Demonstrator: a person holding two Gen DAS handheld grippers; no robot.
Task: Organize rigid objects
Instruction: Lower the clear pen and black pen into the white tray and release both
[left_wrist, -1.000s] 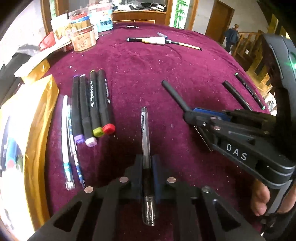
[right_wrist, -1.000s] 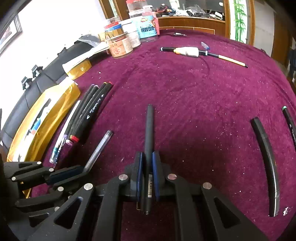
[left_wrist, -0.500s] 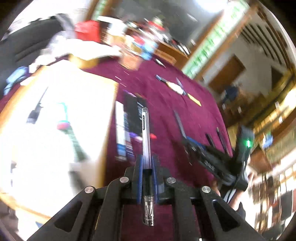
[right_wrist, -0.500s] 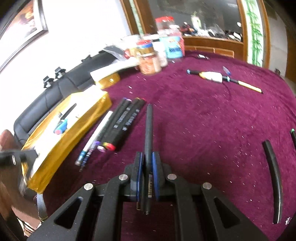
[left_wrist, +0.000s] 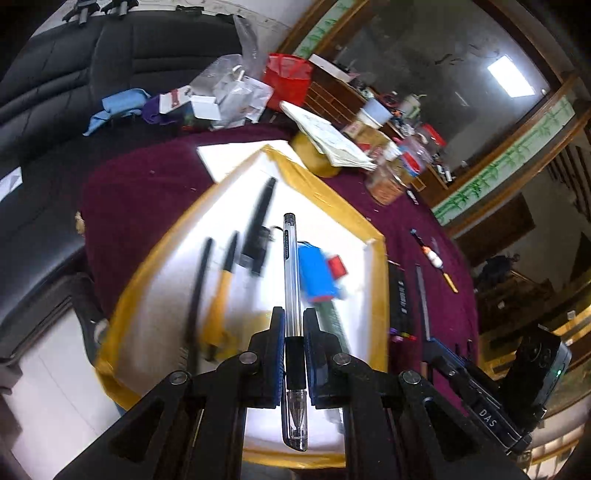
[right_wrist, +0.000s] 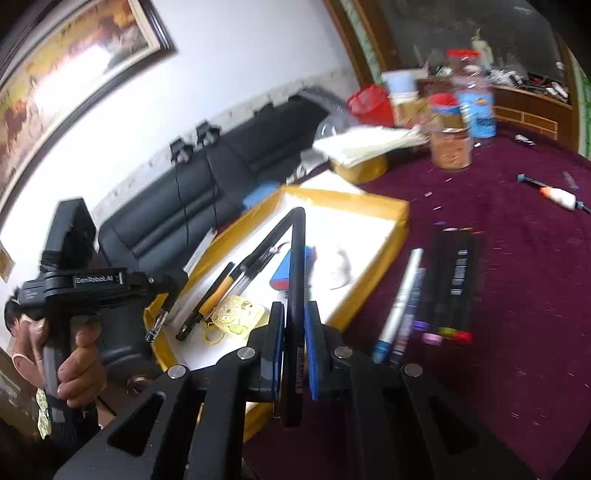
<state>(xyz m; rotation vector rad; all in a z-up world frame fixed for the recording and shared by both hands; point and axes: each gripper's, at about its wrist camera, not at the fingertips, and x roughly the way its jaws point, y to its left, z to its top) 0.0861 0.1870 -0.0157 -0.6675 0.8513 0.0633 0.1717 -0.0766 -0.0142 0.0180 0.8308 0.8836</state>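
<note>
Clear plastic is showing between the blue pads of the left tool, which is clamping a transparent pen by its black grip, the pen's far end pointing out over the box. The right tool is gripping a black pen the same way, its barrel reaching out over the near edge of that box. The yellow-rimmed box with a white floor is sitting near the counter's edge beside the black sofa, holding several pens, a blue cylinder and a small red block. On the maroon cloth just beside the box, a row of markers is lying side by side. A hand is holding the left tool's handle.
</note>
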